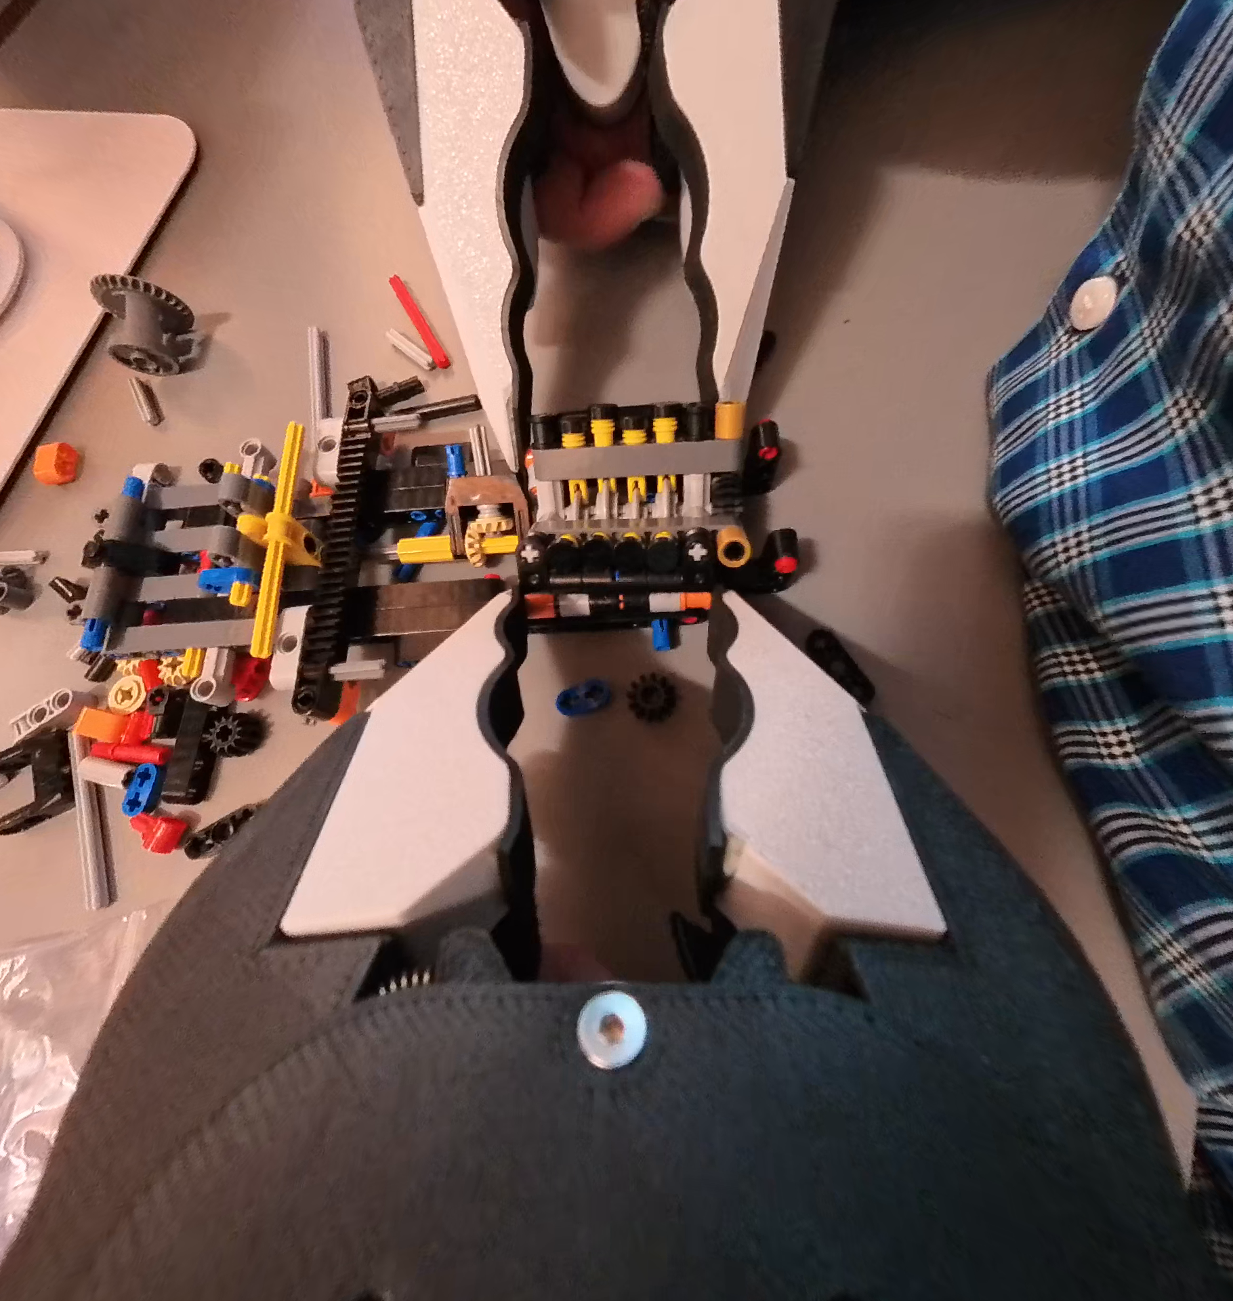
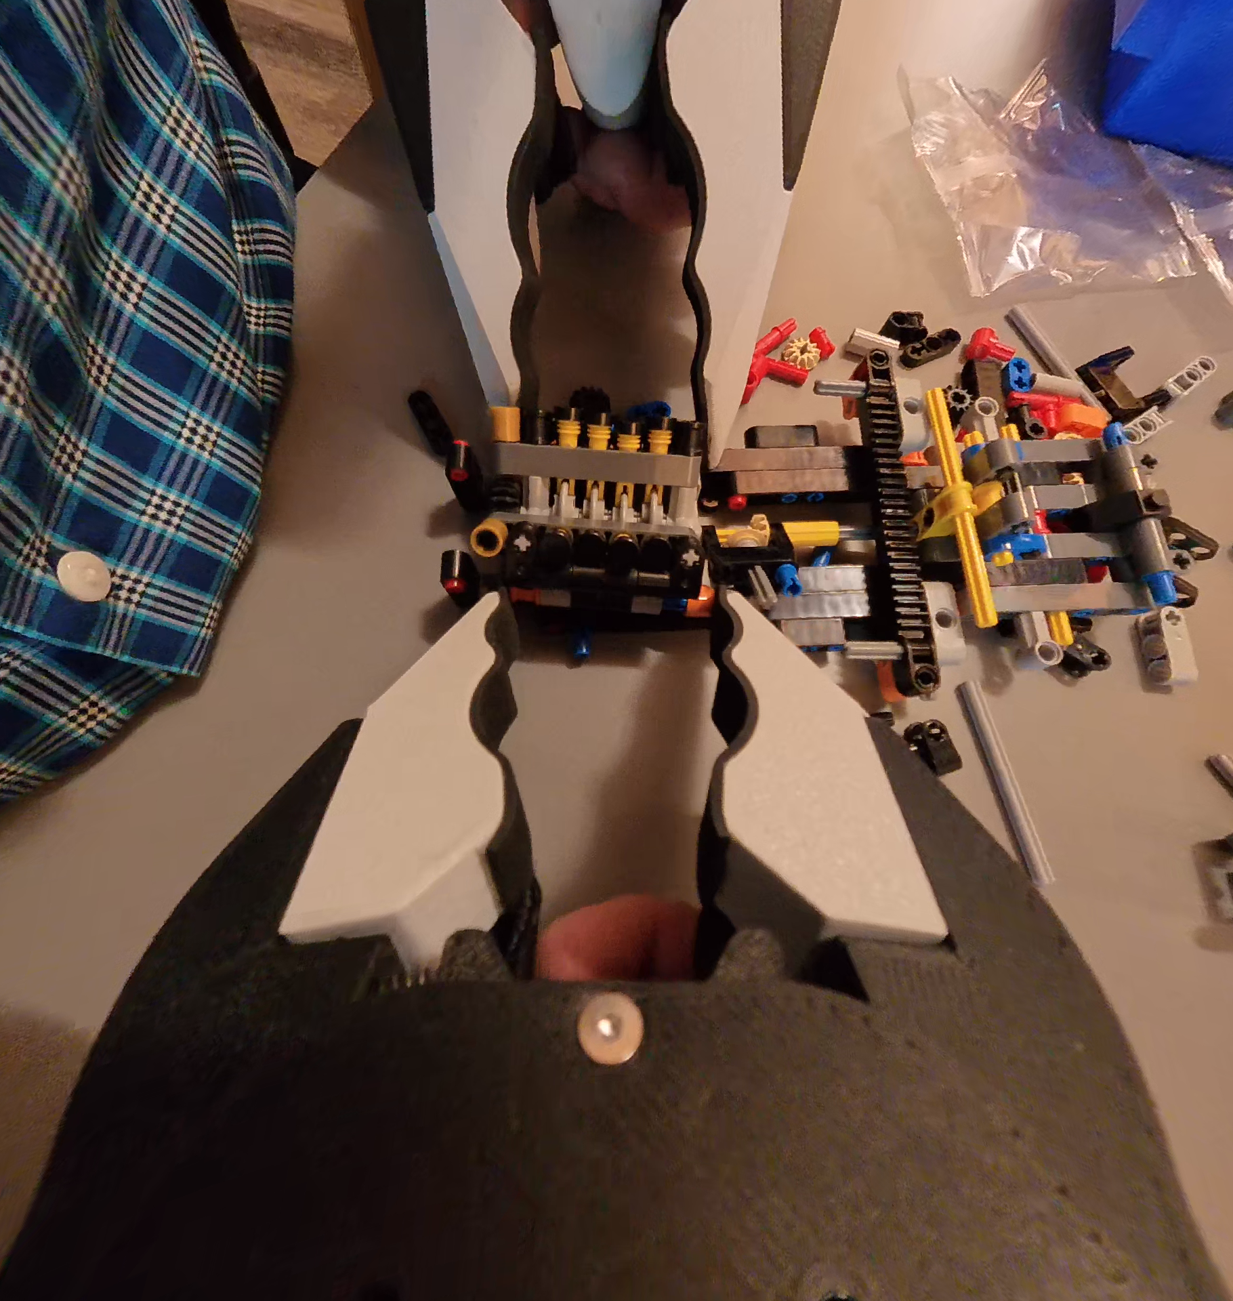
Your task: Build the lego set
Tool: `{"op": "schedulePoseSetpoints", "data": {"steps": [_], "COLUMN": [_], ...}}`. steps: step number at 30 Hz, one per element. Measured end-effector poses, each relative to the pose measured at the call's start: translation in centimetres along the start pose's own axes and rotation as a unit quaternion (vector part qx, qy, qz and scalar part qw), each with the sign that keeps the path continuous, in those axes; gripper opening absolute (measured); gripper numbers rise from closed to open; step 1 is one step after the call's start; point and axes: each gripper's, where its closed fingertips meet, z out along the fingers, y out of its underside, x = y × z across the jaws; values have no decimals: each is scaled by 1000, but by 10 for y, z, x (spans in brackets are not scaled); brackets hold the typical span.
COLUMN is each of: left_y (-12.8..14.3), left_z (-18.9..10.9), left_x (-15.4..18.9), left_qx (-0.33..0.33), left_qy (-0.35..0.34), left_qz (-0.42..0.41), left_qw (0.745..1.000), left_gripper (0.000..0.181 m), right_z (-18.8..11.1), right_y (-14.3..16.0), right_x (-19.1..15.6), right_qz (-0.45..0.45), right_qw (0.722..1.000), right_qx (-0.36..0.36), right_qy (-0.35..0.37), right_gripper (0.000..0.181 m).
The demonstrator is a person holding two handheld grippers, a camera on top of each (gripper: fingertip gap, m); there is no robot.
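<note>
A half-built toy machine of black, grey and yellow plastic bricks [image 1: 628,521] is seen lying on the tan table, near the edge by a blue checked shirt [image 1: 1127,493]. Its engine end, with yellow pegs in a row, is pinched from two sides by the left gripper [image 1: 617,612] and the right gripper [image 2: 606,612], both closed on it. Much seems built, but many loose small pieces [image 1: 142,760] are left. A grey spool with gear teeth [image 1: 145,324] is shown only in the left view; a blue bag [image 2: 1191,77] only in the right.
</note>
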Motion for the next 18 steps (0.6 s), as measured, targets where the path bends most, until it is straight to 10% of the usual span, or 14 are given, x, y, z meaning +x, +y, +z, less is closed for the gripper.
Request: {"op": "schedulePoseSetpoints", "data": {"steps": [18], "left_y": [-4], "left_z": [4], "left_x": [-3], "left_qx": [4], "left_qy": [8], "left_qz": [-19], "left_qw": [1000], "left_gripper": [56], "right_z": [-2], "right_y": [1], "right_x": [-1], "right_qz": [6], "right_qw": [1000], "right_qx": [1], "right_qy": [2], "right_gripper": [55]}}
